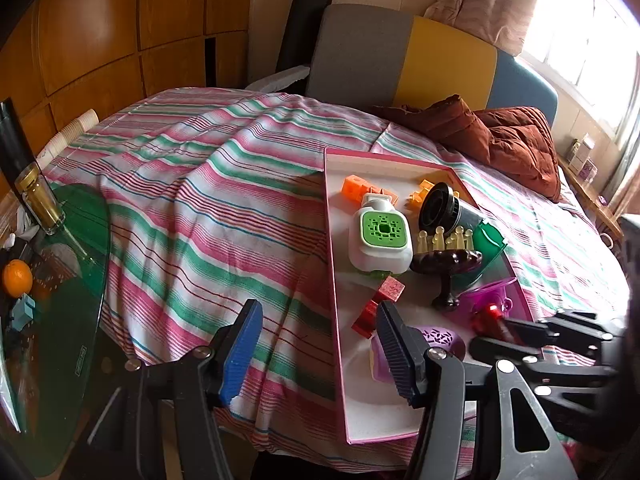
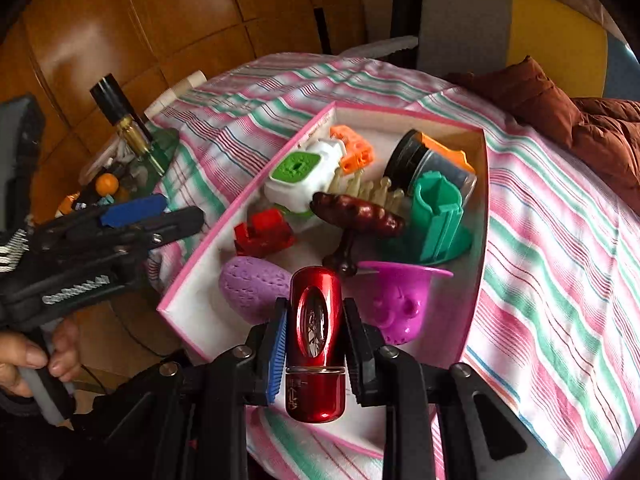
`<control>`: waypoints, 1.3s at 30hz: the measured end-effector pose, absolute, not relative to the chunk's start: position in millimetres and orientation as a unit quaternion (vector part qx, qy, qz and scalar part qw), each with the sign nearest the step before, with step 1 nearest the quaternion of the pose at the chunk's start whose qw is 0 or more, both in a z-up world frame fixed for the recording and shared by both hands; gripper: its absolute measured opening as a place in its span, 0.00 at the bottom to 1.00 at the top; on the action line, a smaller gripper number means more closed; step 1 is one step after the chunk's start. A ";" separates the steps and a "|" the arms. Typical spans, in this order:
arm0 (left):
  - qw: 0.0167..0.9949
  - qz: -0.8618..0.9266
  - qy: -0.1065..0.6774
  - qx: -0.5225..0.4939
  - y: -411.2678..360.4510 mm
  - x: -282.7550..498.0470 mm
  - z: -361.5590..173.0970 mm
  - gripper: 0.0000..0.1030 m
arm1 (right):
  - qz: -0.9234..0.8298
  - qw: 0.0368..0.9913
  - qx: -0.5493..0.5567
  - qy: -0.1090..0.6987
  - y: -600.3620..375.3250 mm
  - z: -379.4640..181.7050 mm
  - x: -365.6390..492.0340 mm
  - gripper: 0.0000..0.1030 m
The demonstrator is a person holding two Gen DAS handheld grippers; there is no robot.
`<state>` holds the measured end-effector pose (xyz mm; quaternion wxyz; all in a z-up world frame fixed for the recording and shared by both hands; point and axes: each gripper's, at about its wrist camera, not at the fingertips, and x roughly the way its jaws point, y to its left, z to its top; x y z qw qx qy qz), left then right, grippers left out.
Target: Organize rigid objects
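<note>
Red capsule (image 2: 316,344) clamped in right tongs (image 2: 316,360), seemingly above pink tray (image 2: 192,276).

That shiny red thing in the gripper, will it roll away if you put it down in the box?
Probably, if laid on its side: the red capsule looks round and smooth, with domed ends. Its glossy shell may be slippery, though the right gripper clamps it between ribbed pads. The pink box walls and nearby purple egg would likely stop it.
</note>
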<state>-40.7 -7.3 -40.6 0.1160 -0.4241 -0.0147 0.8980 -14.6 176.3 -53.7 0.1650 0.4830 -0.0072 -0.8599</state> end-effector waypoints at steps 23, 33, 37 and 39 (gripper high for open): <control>0.094 0.910 -0.001 -0.403 -1.2 -30.9 -27.2 0.86 | -0.889 0.115 0.442 -0.023 183.7 -42.4 4.7 0.27; 0.071 0.922 -0.004 -0.382 1.3 -19.3 -13.0 1.00 | -0.931 -0.002 0.365 -0.025 185.8 -11.7 28.6 0.45; 0.052 0.926 0.012 -0.374 6.6 -12.1 -9.3 1.00 | -0.928 -0.032 0.369 -0.026 190.5 -11.5 31.4 0.45; 0.051 0.927 0.013 -0.372 8.5 -8.4 -7.9 1.00 | -0.928 -0.041 0.369 -0.034 193.7 -12.0 32.2 0.45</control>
